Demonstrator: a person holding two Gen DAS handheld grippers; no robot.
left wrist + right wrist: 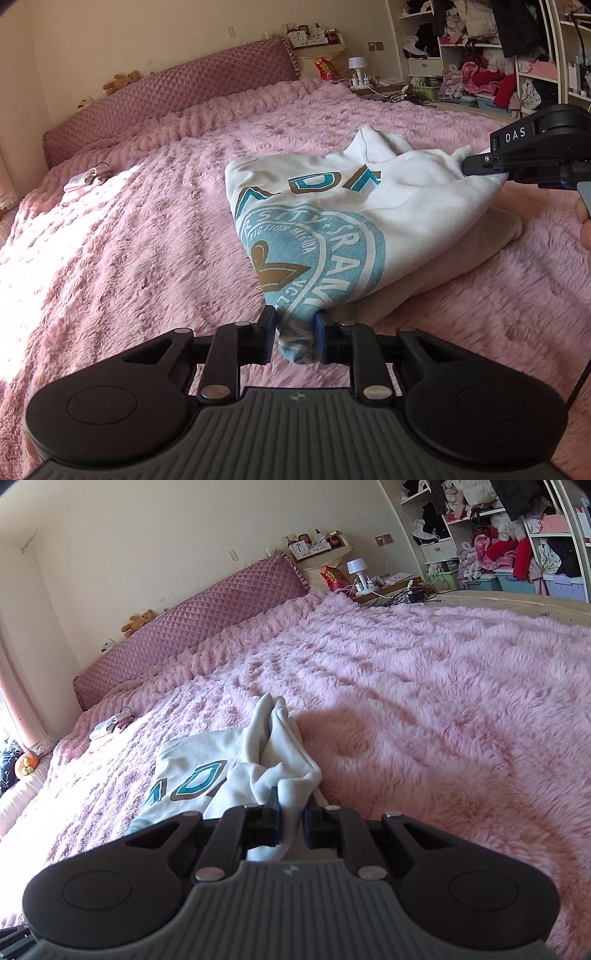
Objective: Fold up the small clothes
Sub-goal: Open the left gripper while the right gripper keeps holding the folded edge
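A wide bed covered by a shaggy pink plush blanket (155, 229) fills both views, with a long quilted mauve bolster cushion (173, 92) along its head and open white wardrobe shelves (480, 55) crammed with clothes at the far right. Near the middle of the bed lies the white sweatshirt with a round teal-and-gold printed emblem (332, 229), partly lifted off the blanket and stretched between the two tools, its lower layers still resting on the bed. The left gripper (295, 332) reaches forward low over the blanket, its jaws closed tight on a bunched edge of the printed part. The right gripper (291, 819) comes in from the right side, held roughly level, jaws pinched on a gathered white fold at the garment's other end; part of the person's right hand (583, 229) shows behind it. A small pale folded garment (85, 181) lies well apart toward the bed's left side, and a little brown teddy bear (122, 81) sits on top of the bolster.
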